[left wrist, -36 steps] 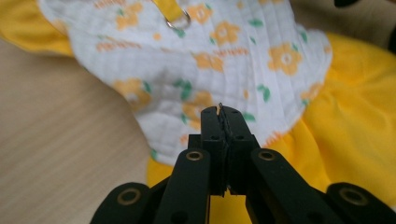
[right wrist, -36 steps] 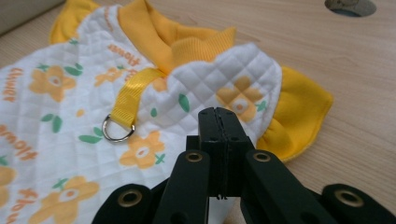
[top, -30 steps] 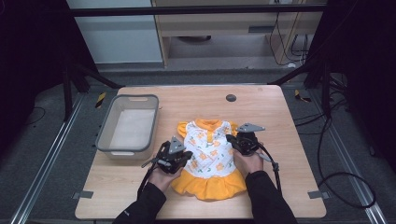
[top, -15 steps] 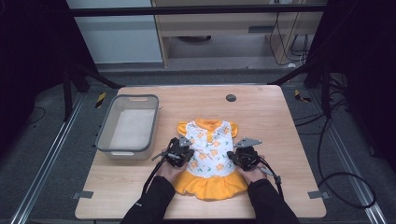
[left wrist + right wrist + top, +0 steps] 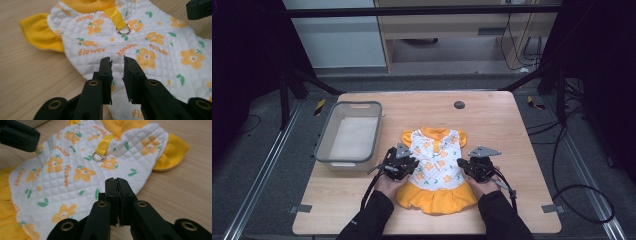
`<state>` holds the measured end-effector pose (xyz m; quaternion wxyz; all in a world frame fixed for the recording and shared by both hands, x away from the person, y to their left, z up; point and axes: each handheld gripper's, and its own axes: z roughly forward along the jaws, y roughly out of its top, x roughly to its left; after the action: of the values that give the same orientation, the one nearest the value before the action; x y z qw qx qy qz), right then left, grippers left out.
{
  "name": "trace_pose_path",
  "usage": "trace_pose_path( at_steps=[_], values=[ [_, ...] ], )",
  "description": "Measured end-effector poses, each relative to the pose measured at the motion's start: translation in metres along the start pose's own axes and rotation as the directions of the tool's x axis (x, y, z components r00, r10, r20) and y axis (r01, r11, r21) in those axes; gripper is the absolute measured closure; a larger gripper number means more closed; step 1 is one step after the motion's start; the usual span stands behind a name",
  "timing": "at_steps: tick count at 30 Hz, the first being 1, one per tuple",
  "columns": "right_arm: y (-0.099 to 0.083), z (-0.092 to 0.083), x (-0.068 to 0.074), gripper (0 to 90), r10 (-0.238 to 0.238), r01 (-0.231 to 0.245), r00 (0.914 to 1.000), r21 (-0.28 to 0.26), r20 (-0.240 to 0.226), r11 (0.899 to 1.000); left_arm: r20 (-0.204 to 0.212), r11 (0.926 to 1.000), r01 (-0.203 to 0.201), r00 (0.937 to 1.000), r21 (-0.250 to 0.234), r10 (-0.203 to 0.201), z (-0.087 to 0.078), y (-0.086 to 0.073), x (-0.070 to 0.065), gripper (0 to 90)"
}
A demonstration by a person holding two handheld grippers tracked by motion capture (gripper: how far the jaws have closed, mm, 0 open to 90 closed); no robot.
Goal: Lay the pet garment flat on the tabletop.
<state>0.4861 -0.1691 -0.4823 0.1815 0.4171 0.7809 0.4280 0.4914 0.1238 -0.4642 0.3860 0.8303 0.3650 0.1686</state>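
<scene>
From the high view, you've got the little dress (image 5: 435, 172) lying flat in the lower middle of the frame, on the wooden table (image 5: 492, 115), orange skirt toward you and collar away. Your left gripper (image 5: 401, 164) sits at the dress's left edge and your right gripper (image 5: 476, 167) at its right edge, both about level with the waist. The grey bin (image 5: 324, 142) is to the left of the dress, apart from it, and there's a small dark round disc (image 5: 459, 105) on the table in the upper middle. You can't read any print from up here.

In the left gripper view the writing is easy: the quilted white fabric says "flower" in orange, repeated at different angles, in between orange blossoms with green leaves. A yellow strap with a metal ring (image 5: 123, 29) sits in the upper middle, and the yellow sleeve (image 5: 40, 33) is in the upper left. Your left jaws have just been opening and now stand a small gap apart at the bottom centre, hovering over the cloth near its edge with nothing pinched between them. The tip of your other gripper pokes in at the top right corner.

In the right gripper view you get the same "flower" print running sideways, and the ring (image 5: 98, 157) shows just above centre. Your right jaws are pressed together at the bottom centre, right at the dress's edge; whether any cloth is caught between them, I can't tell.
</scene>
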Motion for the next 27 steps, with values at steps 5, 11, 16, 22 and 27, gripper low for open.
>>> trace_pose_path(
  at_steps=[5, 11, 16, 22, 27],
  values=[
    [0.001, -0.017, -0.003, 78.2, 0.008, -0.007, 0.9997, -0.033, 0.025, 0.999, 0.016, 0.9993, -0.022, 0.9996, -0.030, 0.023, -0.025, -0.011, -0.003, 63.8],
    [-0.006, -0.034, -0.007, 64.2, 0.001, 0.001, 0.9989, -0.041, 0.046, 0.999, 0.039, 0.9987, -0.031, 0.9987, -0.040, 0.032, -0.049, -0.032, -0.002, 51.4],
    [-0.014, -0.047, -0.011, 56.0, 0.024, -0.022, 0.9981, -0.049, 0.056, 0.999, 0.014, 0.9978, -0.032, 0.9994, -0.059, 0.033, -0.062, -0.048, 0.000, 42.1],
    [-0.023, -0.062, -0.016, 43.9, 0.052, -0.047, 0.9956, -0.065, 0.078, 0.997, -0.012, 0.9973, -0.022, 0.9997, -0.070, 0.021, -0.076, -0.064, 0.005, 35.1],
    [-0.033, -0.069, -0.023, 35.4, 0.058, -0.053, 0.9913, -0.045, 0.118, 0.998, -0.032, 0.9988, 0.000, 0.9995, -0.050, -0.002, -0.084, -0.079, 0.011, 31.9]
  ],
)
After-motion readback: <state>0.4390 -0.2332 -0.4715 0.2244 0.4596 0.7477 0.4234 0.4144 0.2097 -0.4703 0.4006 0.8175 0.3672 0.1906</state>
